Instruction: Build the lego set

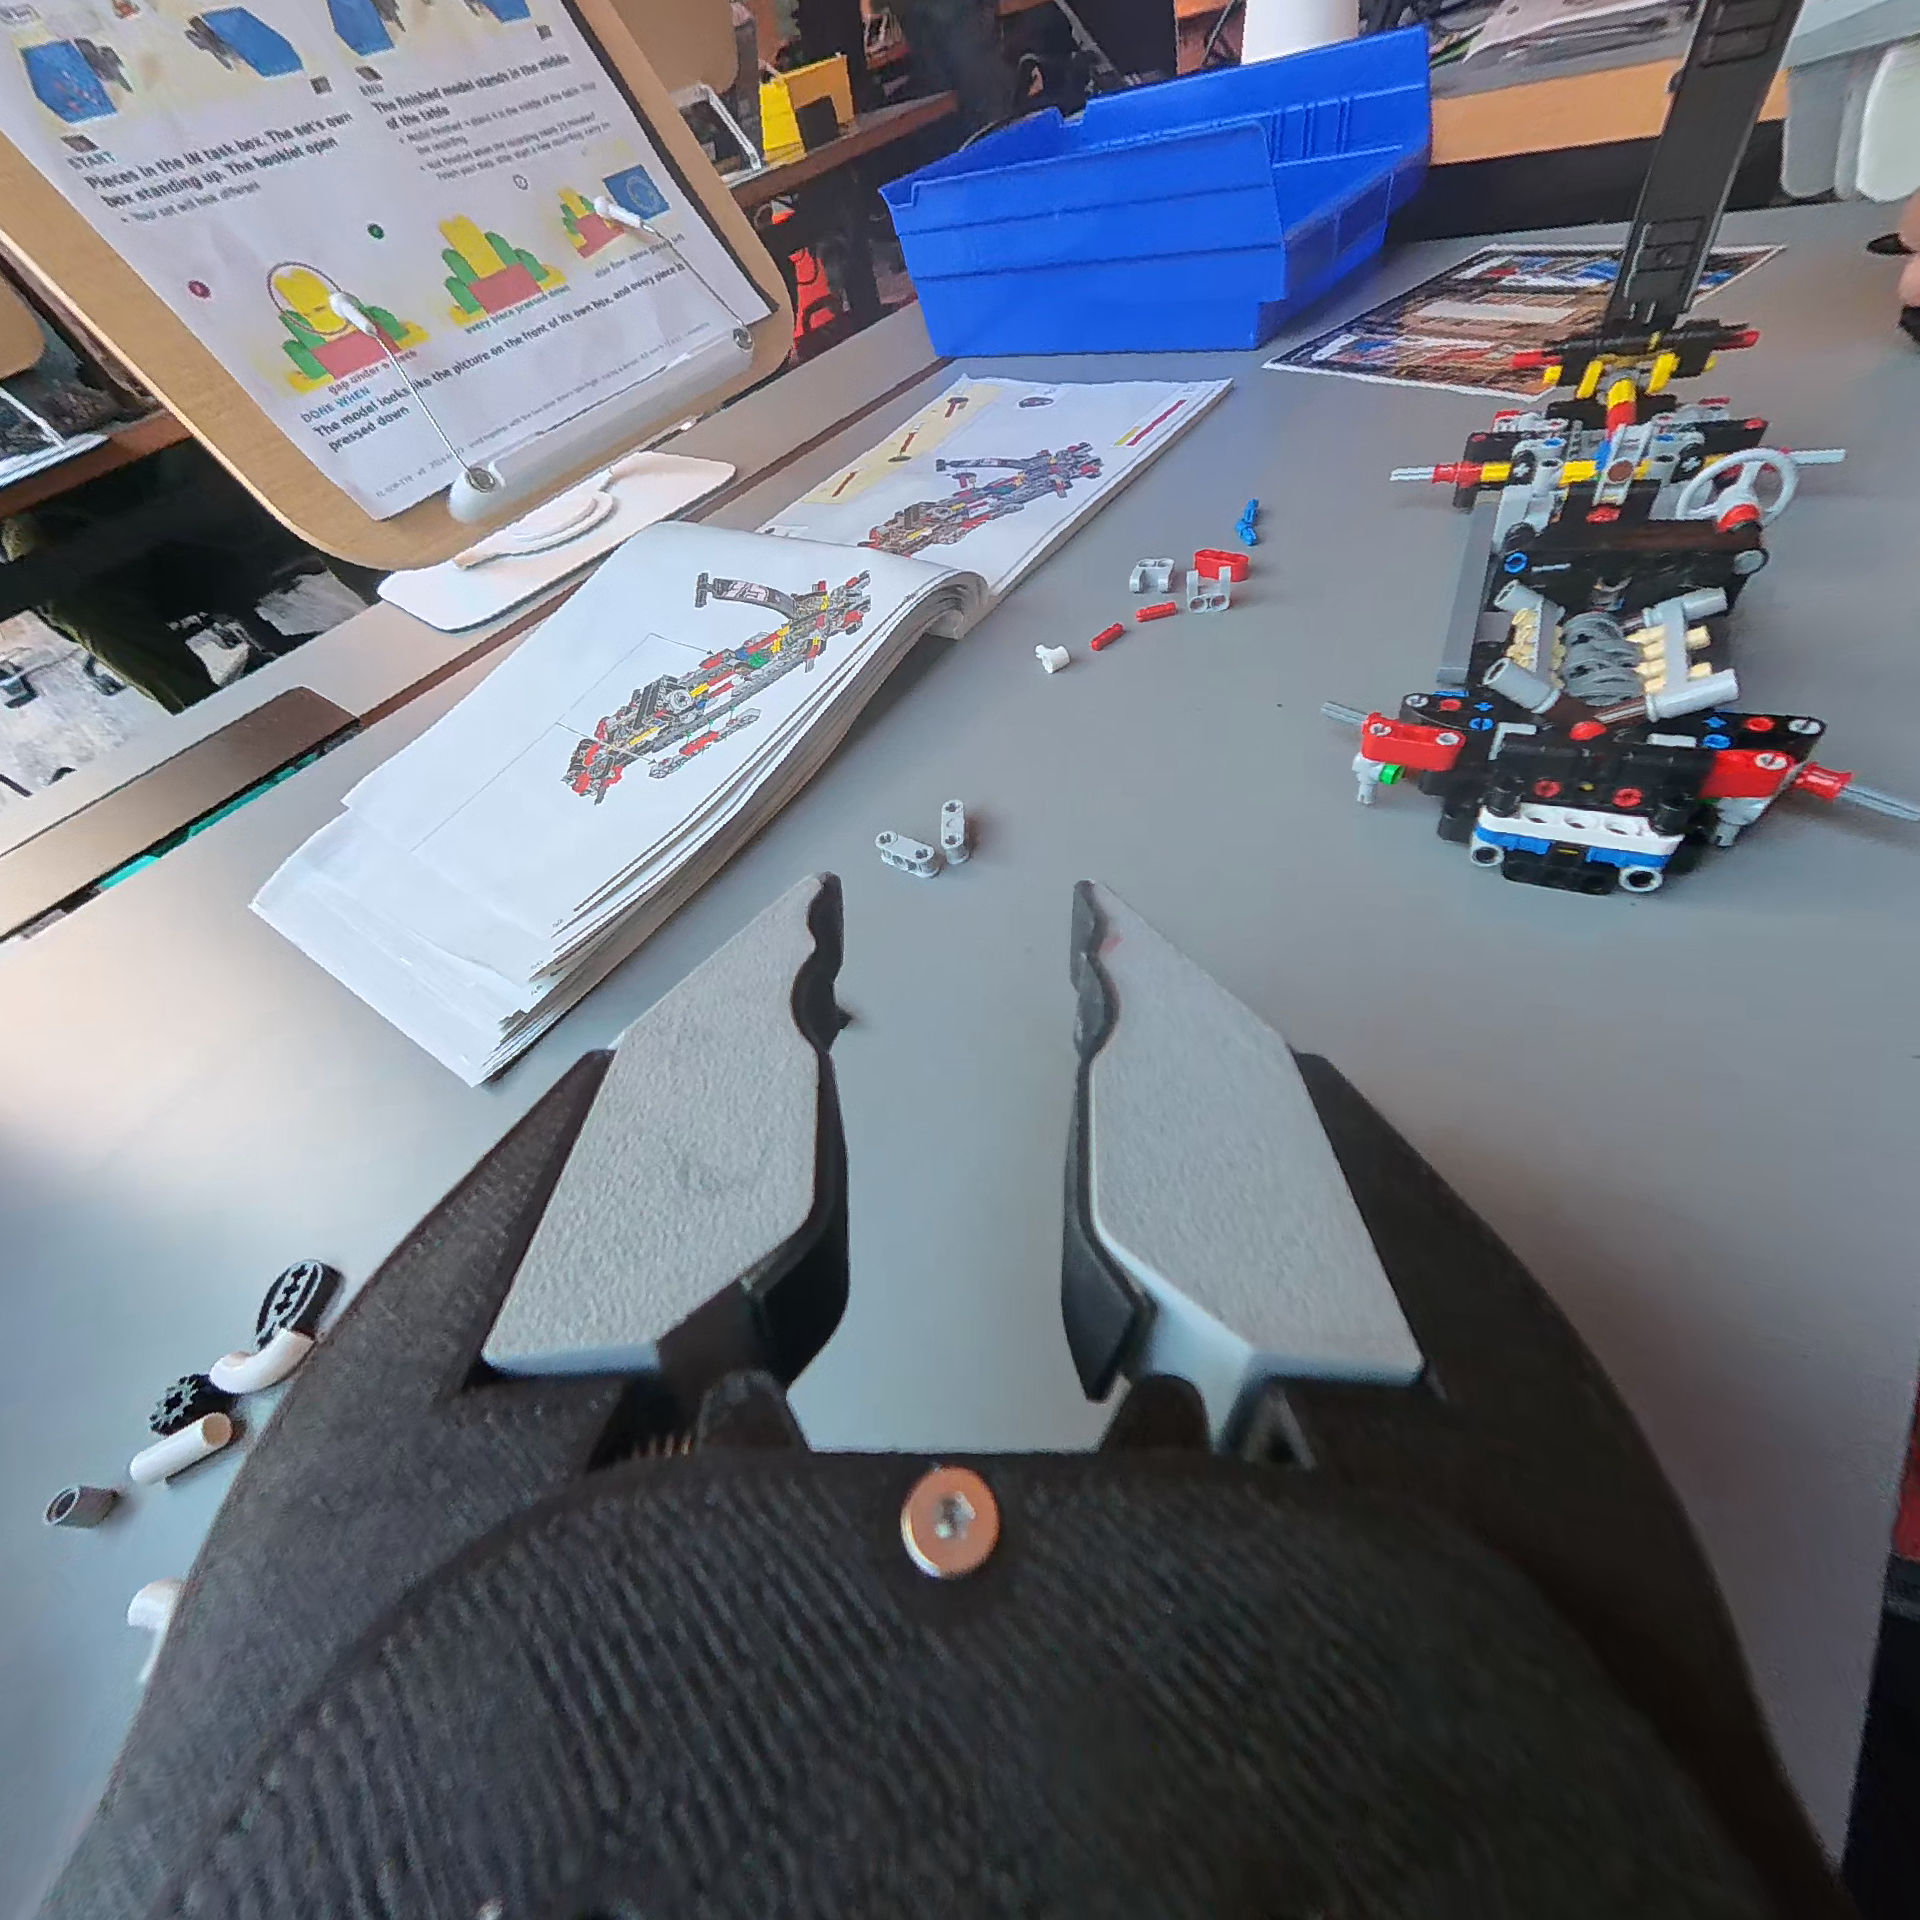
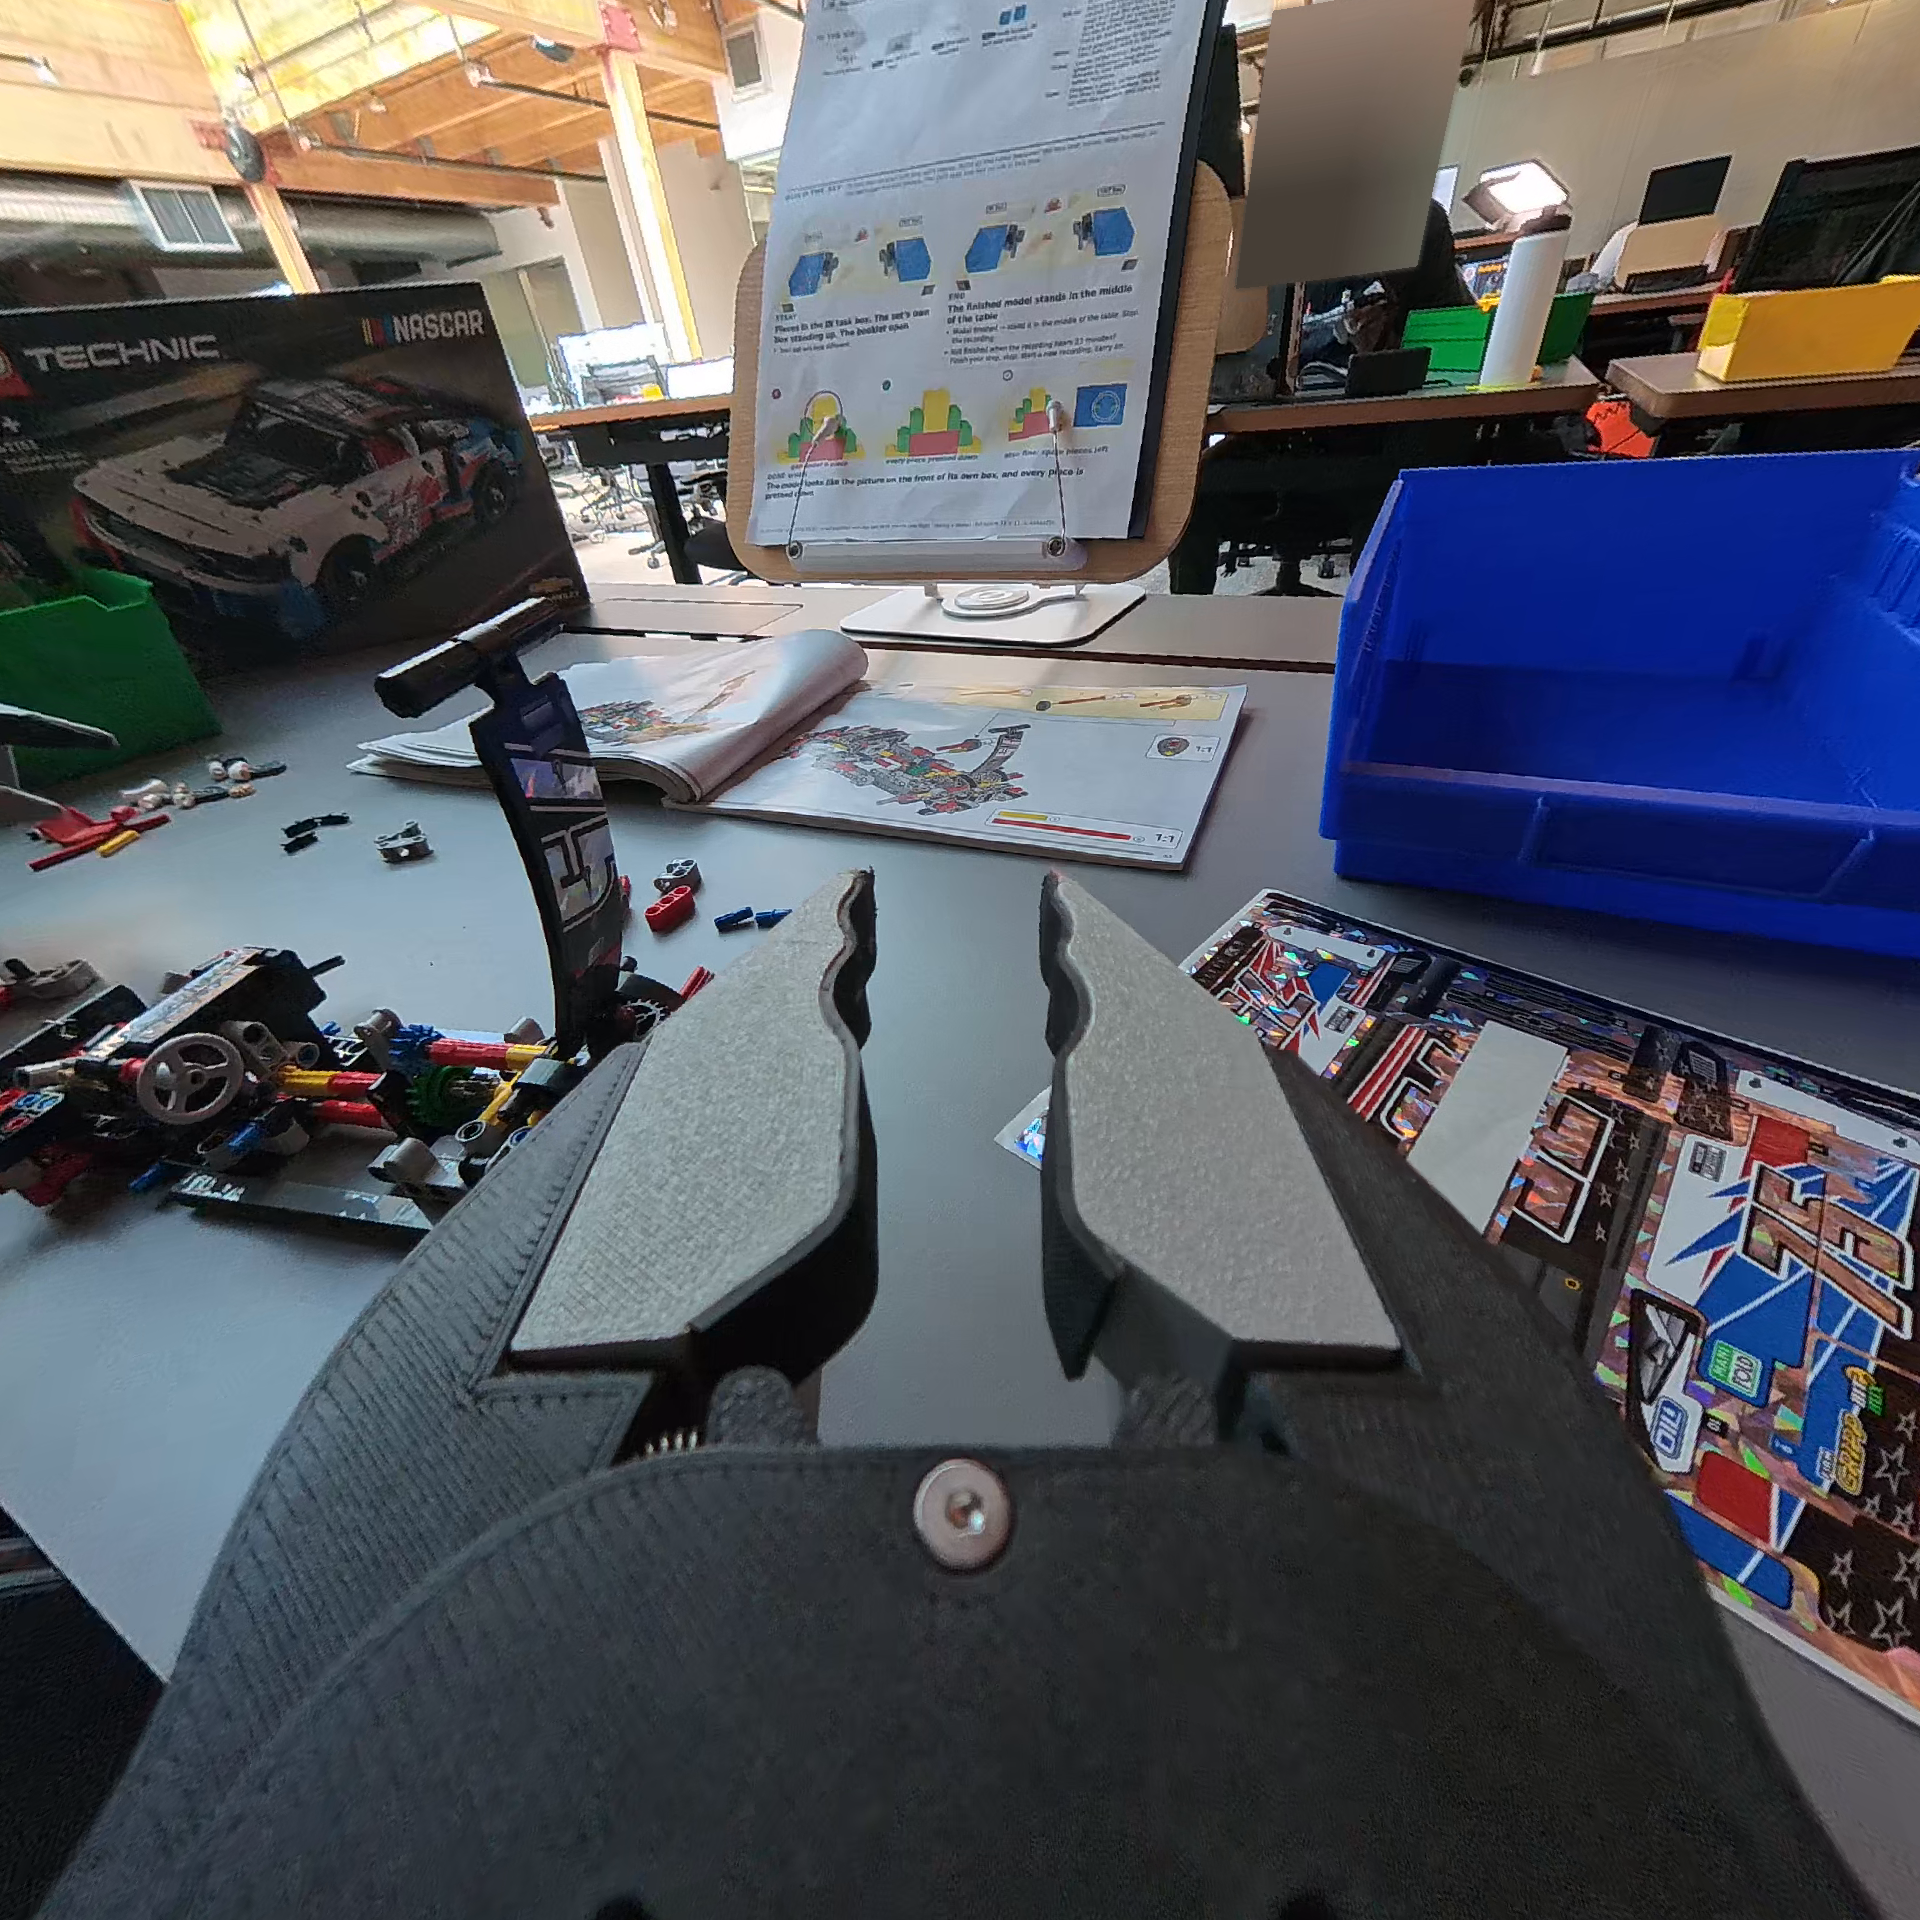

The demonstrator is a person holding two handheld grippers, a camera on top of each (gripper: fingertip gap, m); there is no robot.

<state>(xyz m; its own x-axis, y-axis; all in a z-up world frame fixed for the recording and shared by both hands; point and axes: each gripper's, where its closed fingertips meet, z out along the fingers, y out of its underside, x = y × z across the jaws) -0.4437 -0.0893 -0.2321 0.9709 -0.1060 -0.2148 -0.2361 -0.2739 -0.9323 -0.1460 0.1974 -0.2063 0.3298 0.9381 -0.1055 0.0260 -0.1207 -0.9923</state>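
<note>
1. Your left gripper [image 1: 956, 883] hangs over the grey table [image 1: 1351, 1143], fingers apart and empty; two light grey connector pieces [image 1: 925, 836] lie just ahead at 12 o'clock.
2. The open instruction booklet [image 1: 644, 769] lies at 10 o'clock, probably for reference; the half-built car chassis [image 1: 1600, 665] sits at 2 o'clock.
3. Your right gripper [image 2: 956, 888] is parted narrower, holding nothing, with the sticker sheet [image 2: 1662, 1195] at 3 o'clock.

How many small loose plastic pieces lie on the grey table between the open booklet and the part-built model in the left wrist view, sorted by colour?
Light grey plastic connector pieces: 4
Red plastic pieces: 3
Blue plastic pin: 1
White plastic piece: 1
Total: 9
</note>
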